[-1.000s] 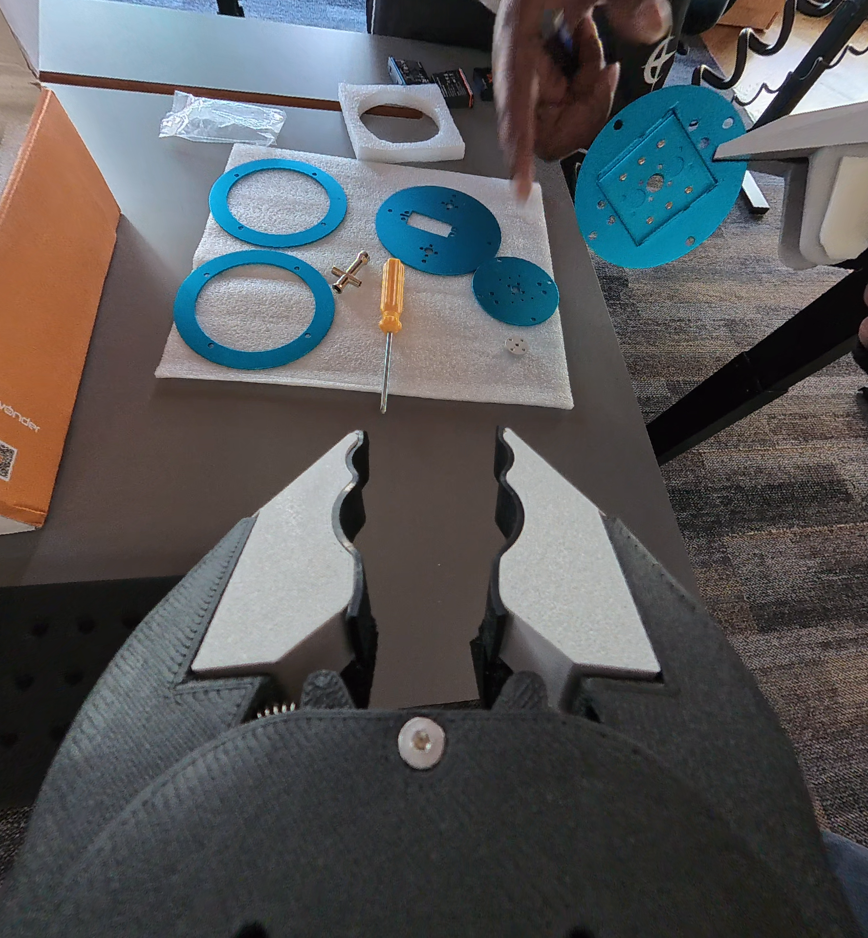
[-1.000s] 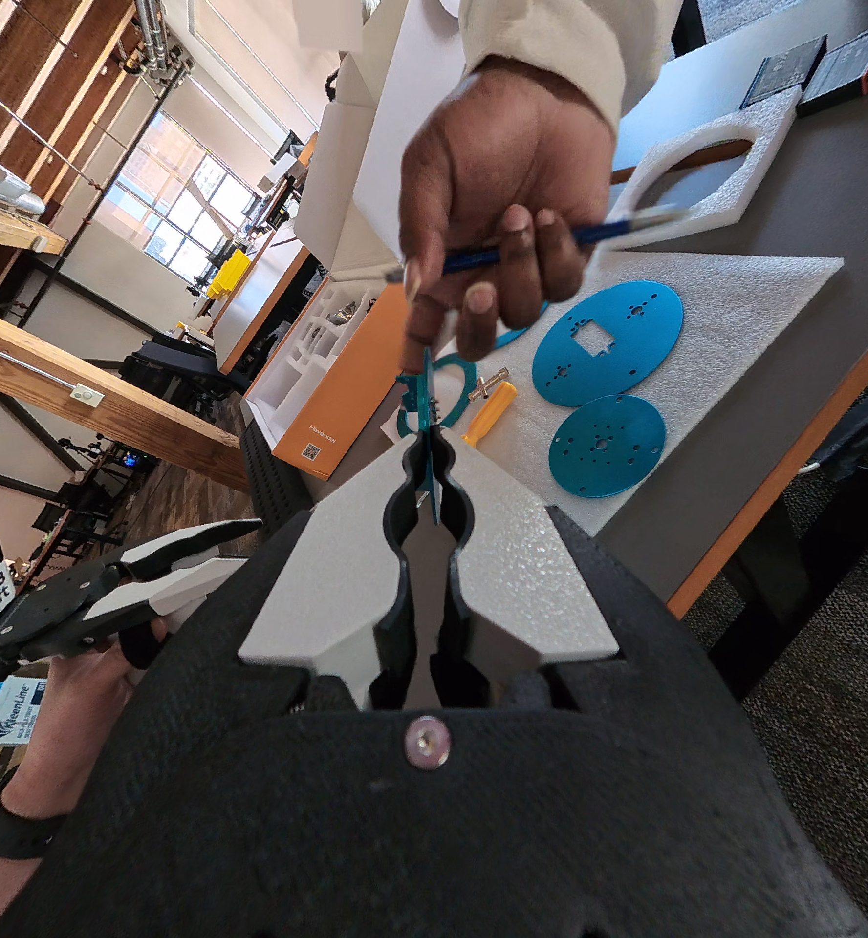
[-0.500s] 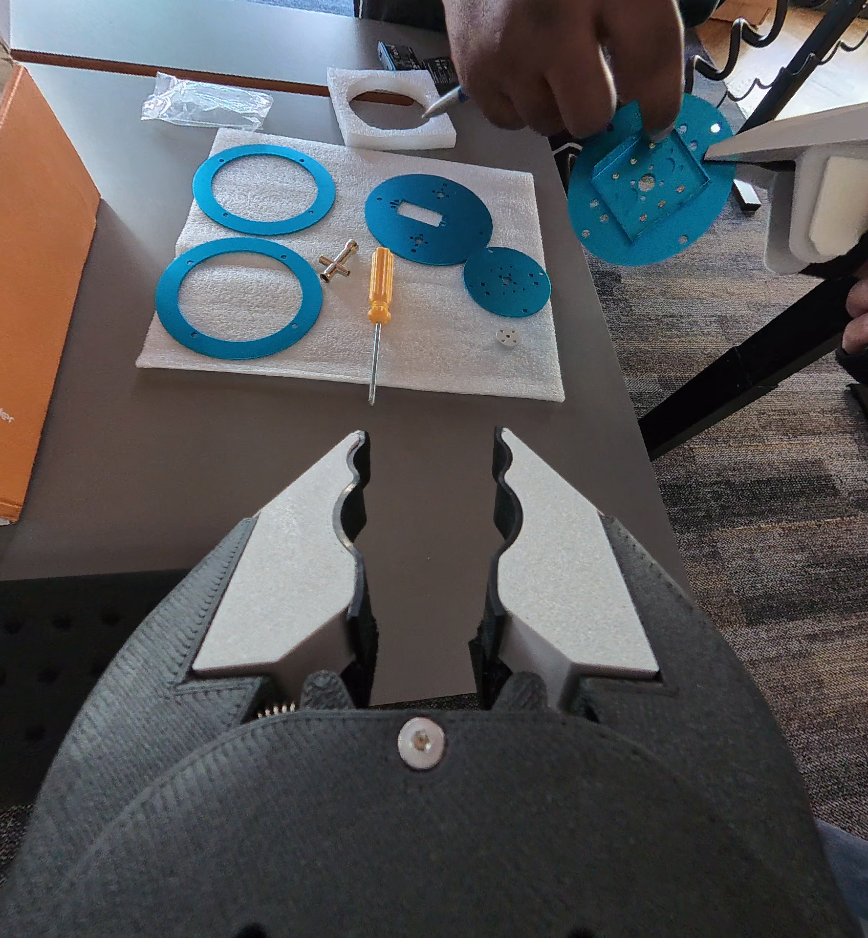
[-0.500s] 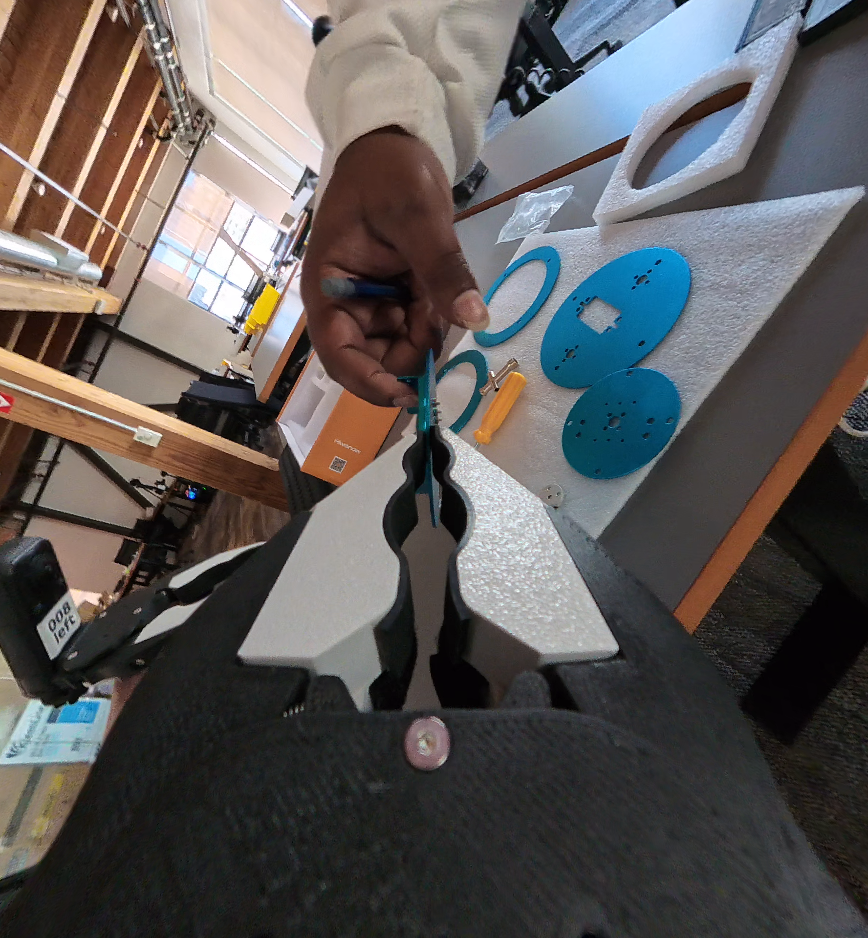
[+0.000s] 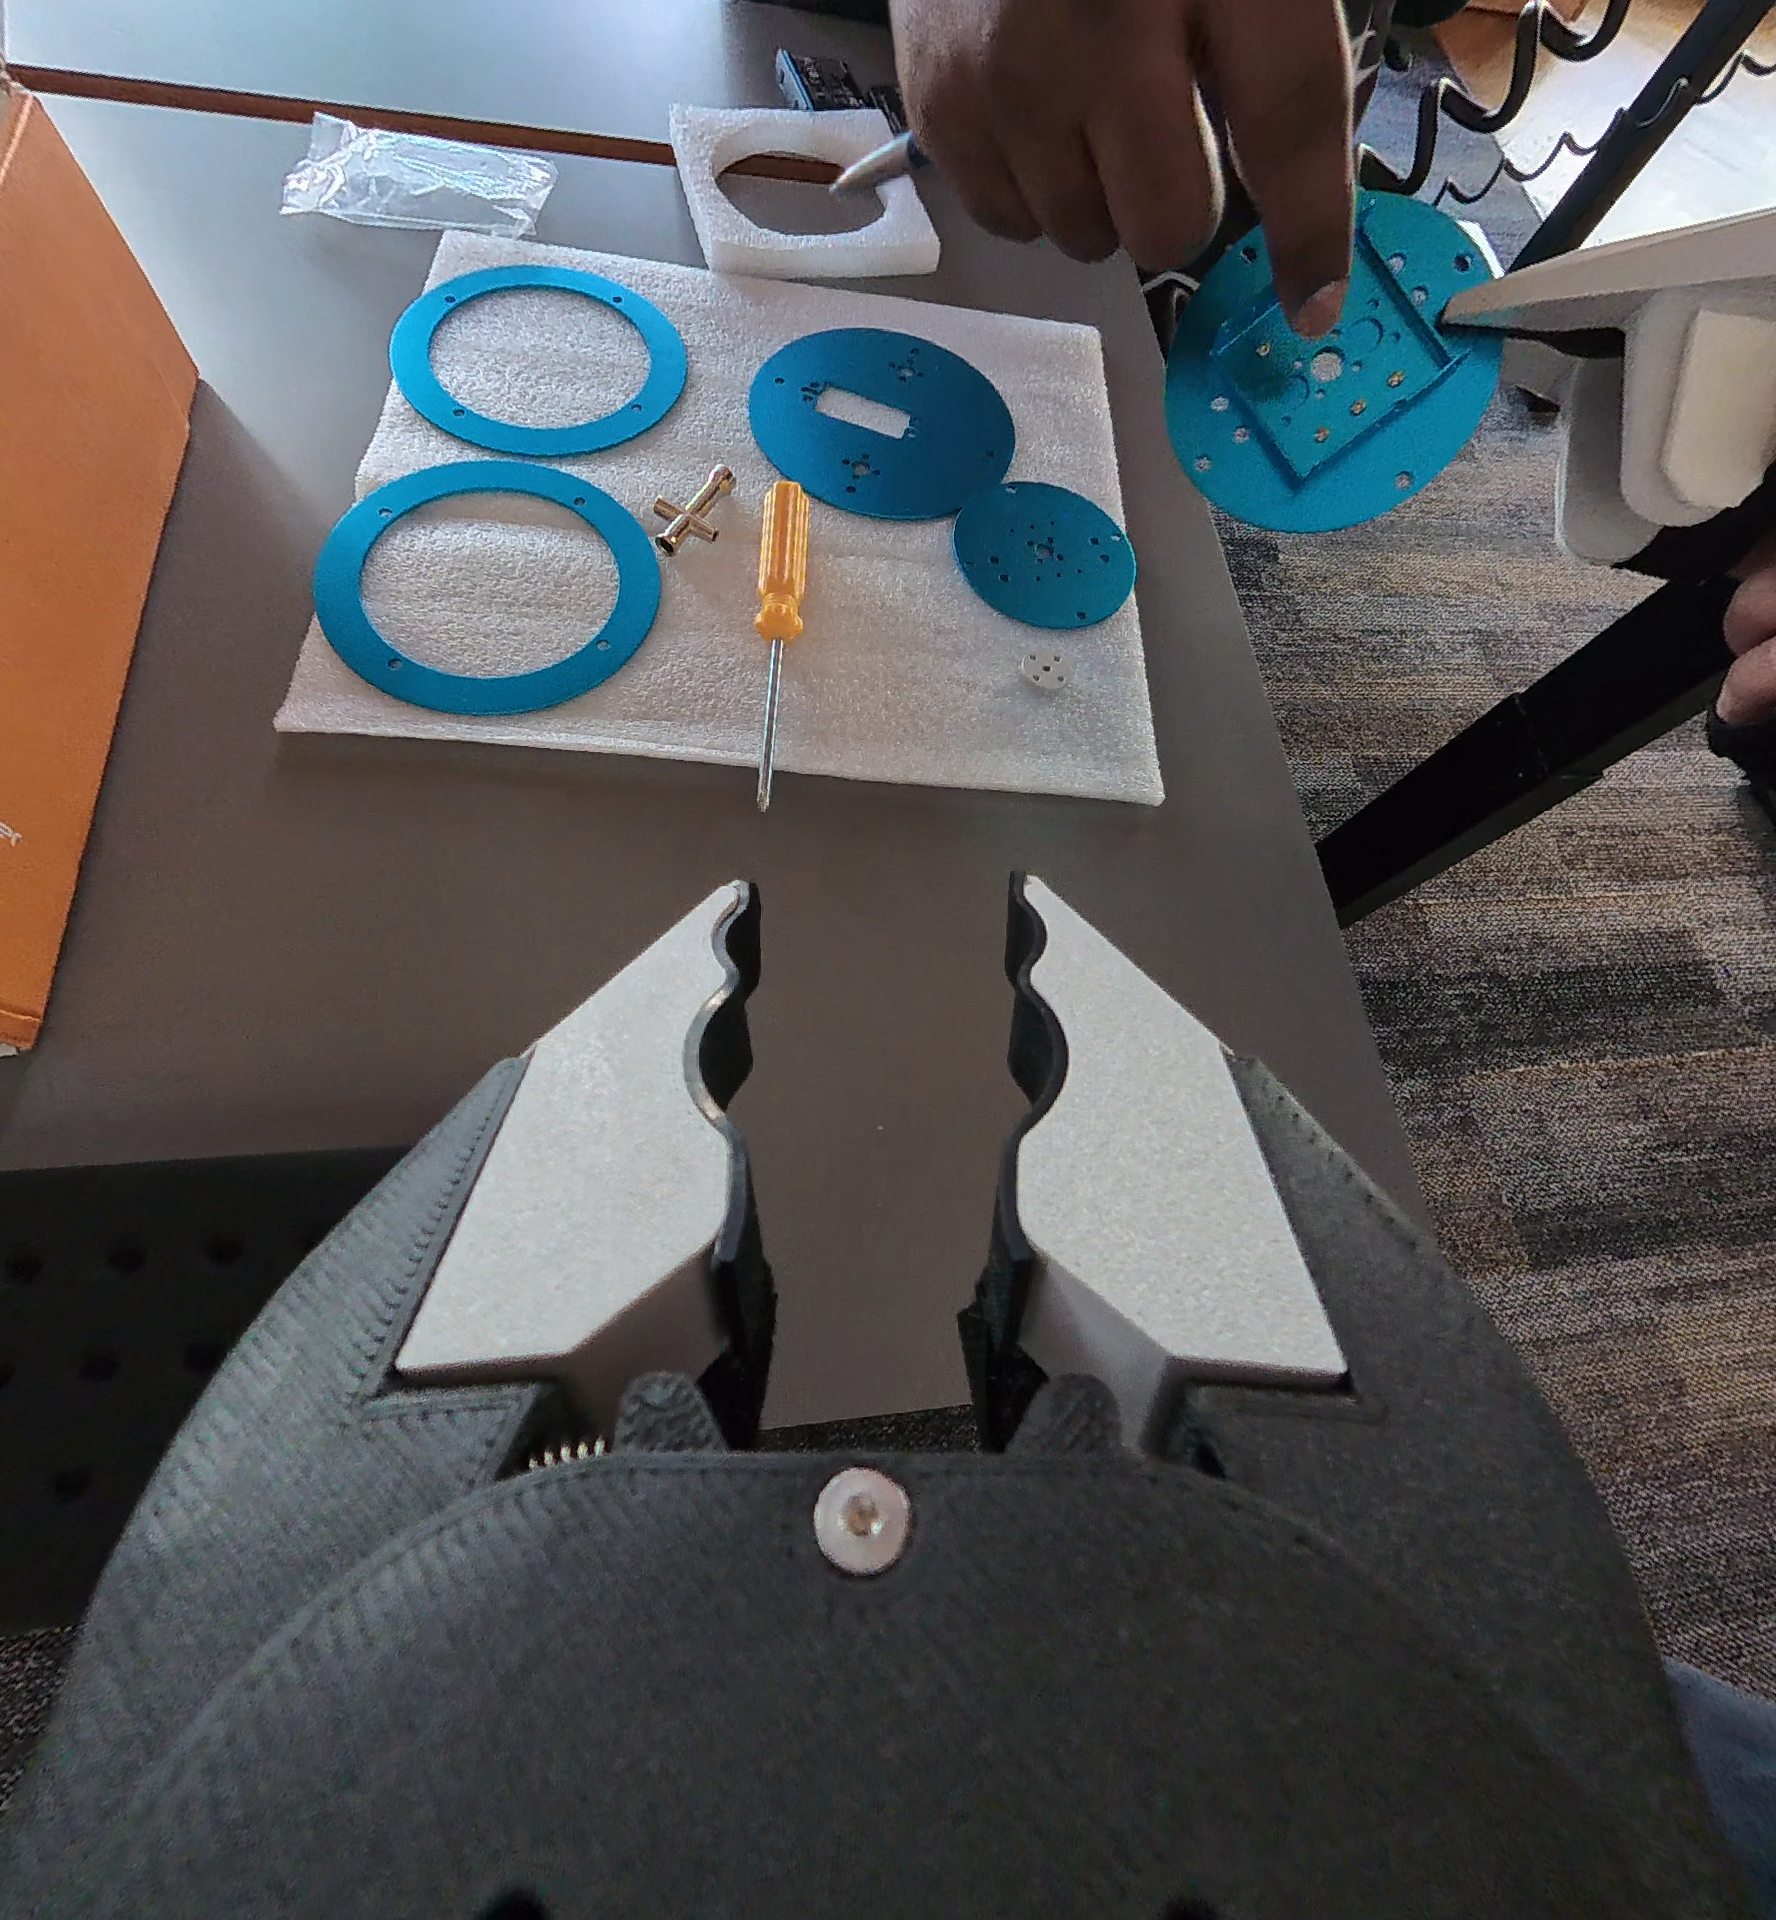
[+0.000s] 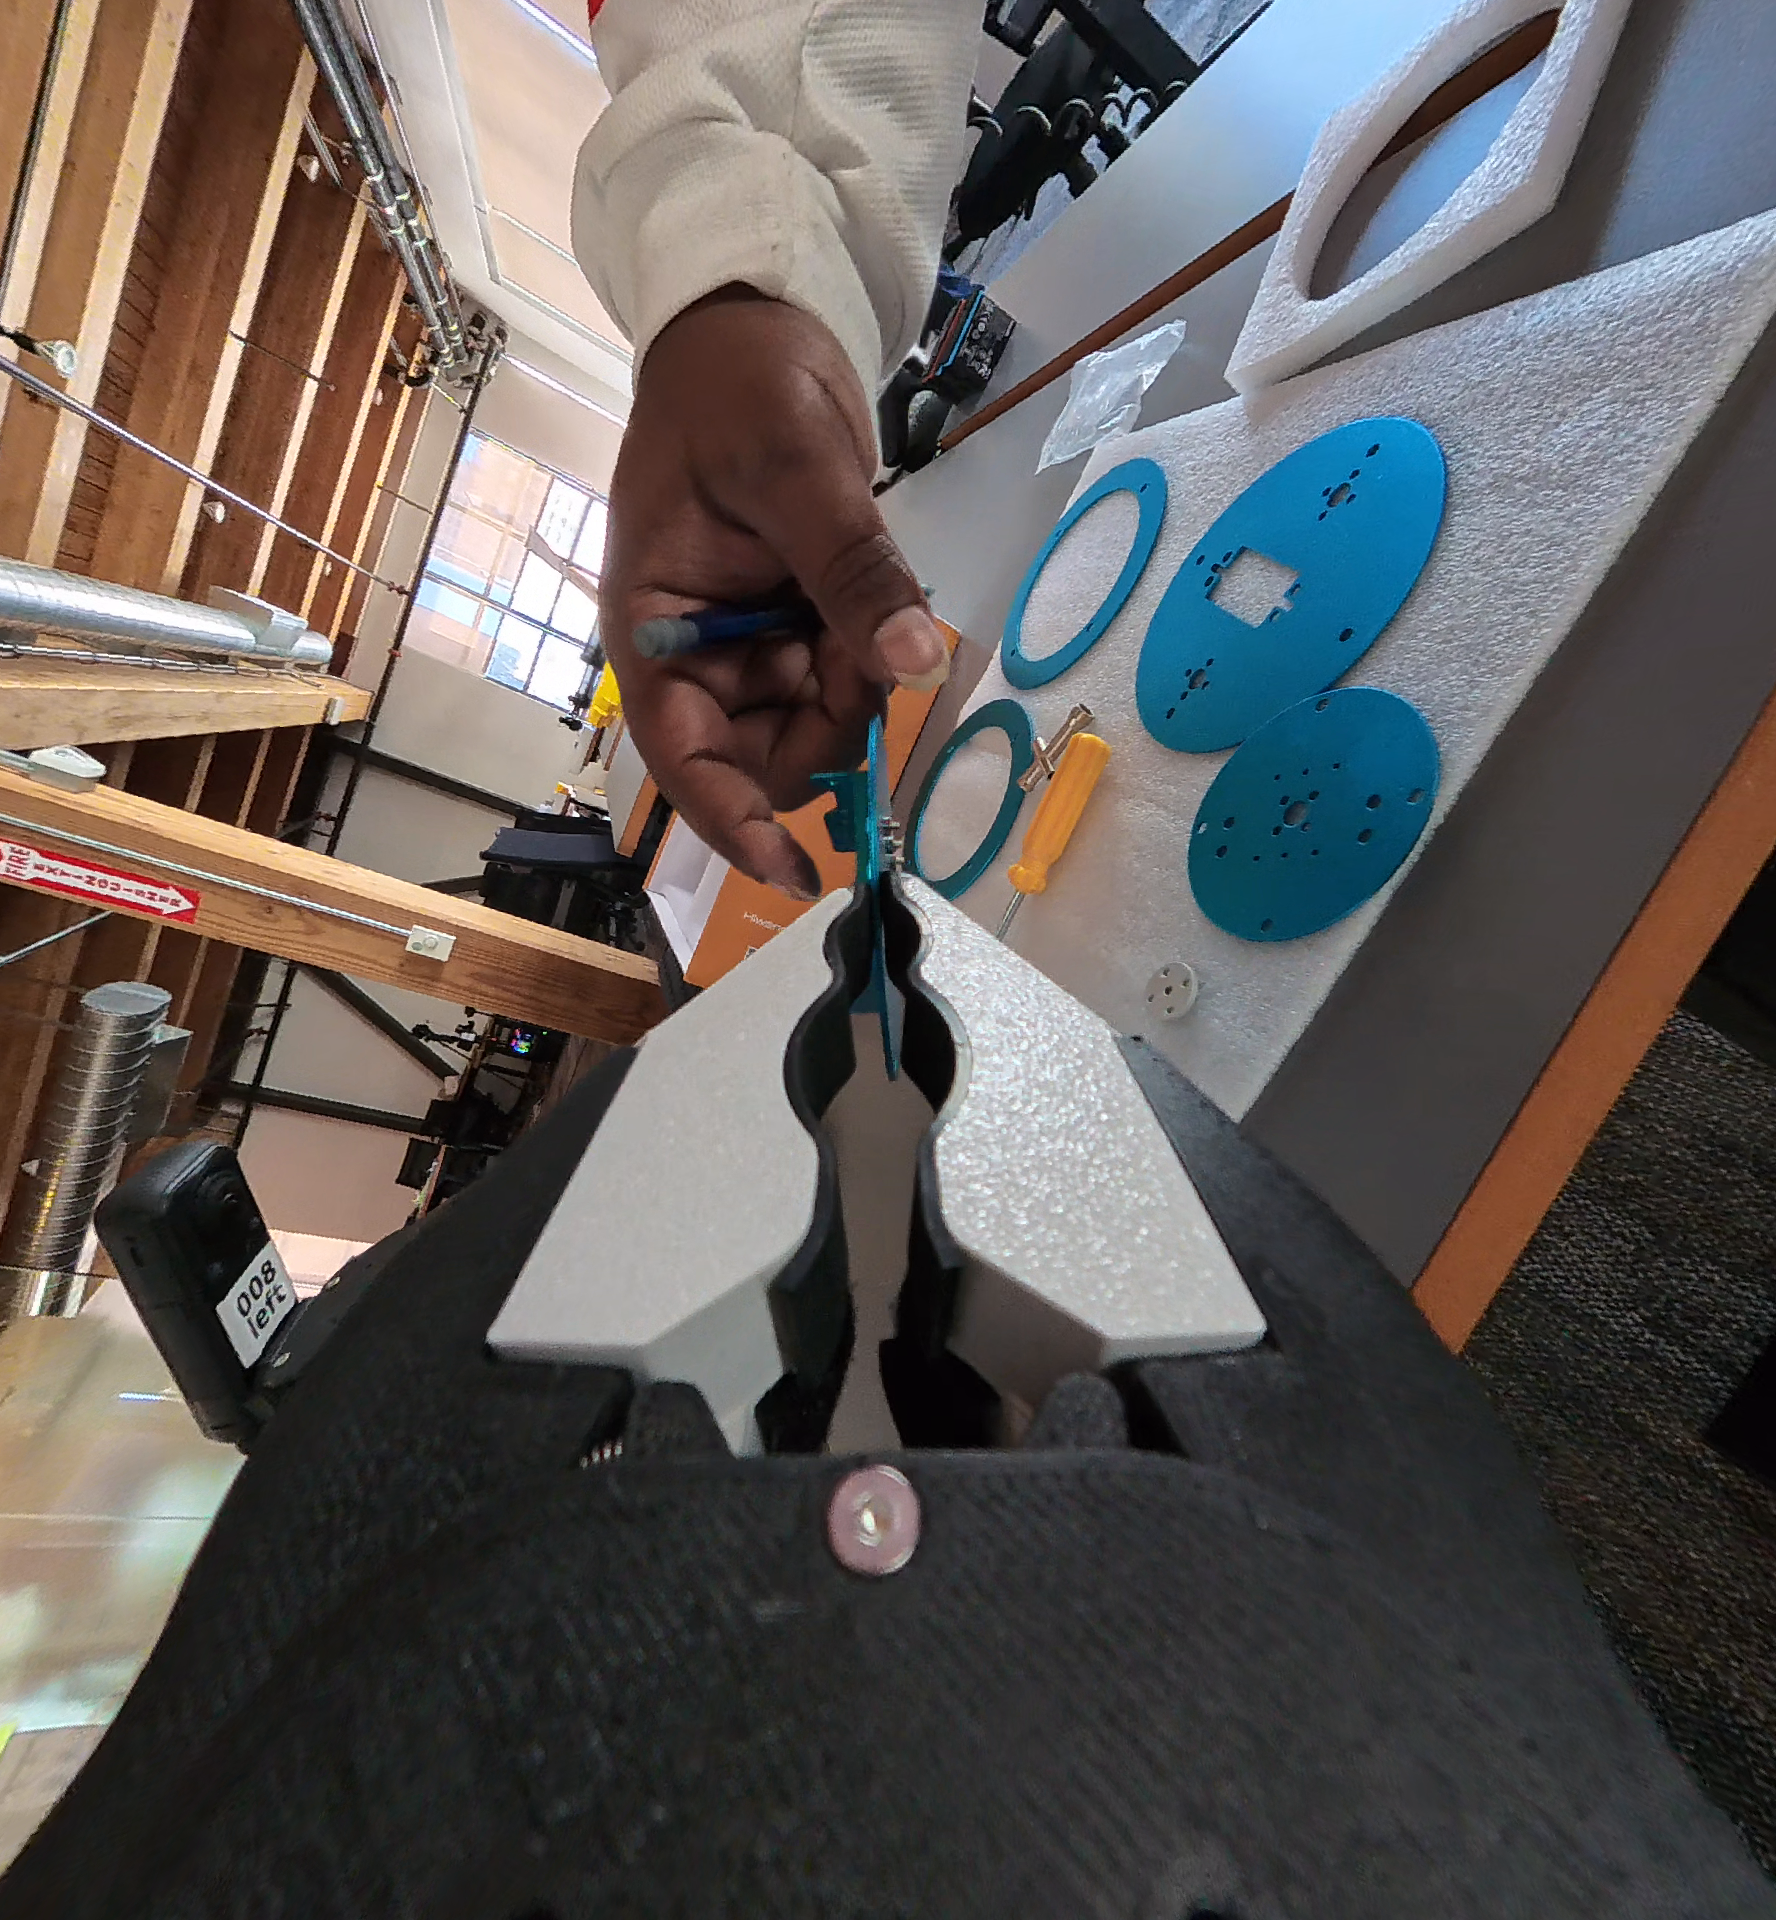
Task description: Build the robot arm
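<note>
Left wrist view: my left gripper (image 5: 879, 899) hovers over the near end of the grey bench (image 5: 448, 935), fingers (image 5: 603, 1122) apart with nothing between them. Ahead lies a white foam sheet (image 5: 863, 707) carrying two blue rings (image 5: 536, 358), one behind the other on the left, a metal cross wrench (image 5: 695, 509), an orange-handled screwdriver (image 5: 782, 556) whose tip overhangs the sheet's near edge, a blue disc with a rectangular slot (image 5: 879, 436), a smaller drilled blue disc (image 5: 1045, 553) just right of it, and a small white hub (image 5: 1042, 670) near the right edge. Behind the sheet: a square foam frame (image 5: 811, 249) with a round cutout and a clear plastic bag (image 5: 416, 187). An orange box (image 5: 22, 540) stands along the left. Off the bench's right edge, my right gripper (image 5: 1455, 307) holds a blue round plate with a raised square bracket (image 5: 1279, 457) in mid-air over the carpet (image 5: 1590, 1039). Another person's hand (image 5: 1123, 114), a blue pen (image 5: 873, 166) tucked in it, points one finger down onto the bracket. Right wrist view: my right gripper (image 6: 879, 899) has its fingers (image 6: 1029, 1081) clamped on the plate's rim (image 6: 876, 935), plate seen edge-on and upright. The person's hand (image 6: 749, 623) in a cream sleeve (image 6: 759, 156) touches the plate just beyond my fingertips.
</note>
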Demonstrator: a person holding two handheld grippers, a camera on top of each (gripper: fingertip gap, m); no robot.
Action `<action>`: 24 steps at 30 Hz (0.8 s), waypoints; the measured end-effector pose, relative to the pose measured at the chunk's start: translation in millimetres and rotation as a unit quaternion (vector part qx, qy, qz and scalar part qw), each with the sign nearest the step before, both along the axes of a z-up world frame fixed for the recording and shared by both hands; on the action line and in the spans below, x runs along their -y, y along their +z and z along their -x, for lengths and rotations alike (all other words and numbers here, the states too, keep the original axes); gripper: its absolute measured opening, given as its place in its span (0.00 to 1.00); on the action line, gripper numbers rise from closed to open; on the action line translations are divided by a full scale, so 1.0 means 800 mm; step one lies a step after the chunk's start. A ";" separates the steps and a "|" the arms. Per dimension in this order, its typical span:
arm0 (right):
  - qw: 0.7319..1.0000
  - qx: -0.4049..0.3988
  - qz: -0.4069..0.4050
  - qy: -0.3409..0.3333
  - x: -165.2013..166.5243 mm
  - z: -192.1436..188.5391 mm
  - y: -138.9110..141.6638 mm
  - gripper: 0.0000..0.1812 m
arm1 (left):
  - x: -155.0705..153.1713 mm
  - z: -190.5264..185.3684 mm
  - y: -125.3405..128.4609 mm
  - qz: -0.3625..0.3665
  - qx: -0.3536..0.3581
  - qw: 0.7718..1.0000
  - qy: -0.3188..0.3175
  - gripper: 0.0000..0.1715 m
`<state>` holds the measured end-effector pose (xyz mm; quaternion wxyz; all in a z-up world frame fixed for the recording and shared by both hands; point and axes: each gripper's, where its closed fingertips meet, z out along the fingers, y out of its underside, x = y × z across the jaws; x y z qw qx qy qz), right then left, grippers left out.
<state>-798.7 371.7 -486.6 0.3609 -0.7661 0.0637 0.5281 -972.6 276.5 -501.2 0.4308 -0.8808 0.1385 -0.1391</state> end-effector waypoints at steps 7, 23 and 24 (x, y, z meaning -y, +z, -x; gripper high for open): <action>1.000 -0.004 0.002 0.004 0.001 0.002 -0.001 0.00 | 0.003 0.000 -0.004 0.005 0.006 1.000 0.002 0.27; 0.988 -0.127 0.029 0.084 0.037 0.050 0.016 0.00 | -0.017 -0.090 0.048 0.061 0.409 0.906 -0.087 0.14; 0.985 -0.144 0.033 0.095 0.042 0.055 0.019 0.00 | -0.021 -0.093 0.048 0.069 0.434 0.893 -0.093 0.14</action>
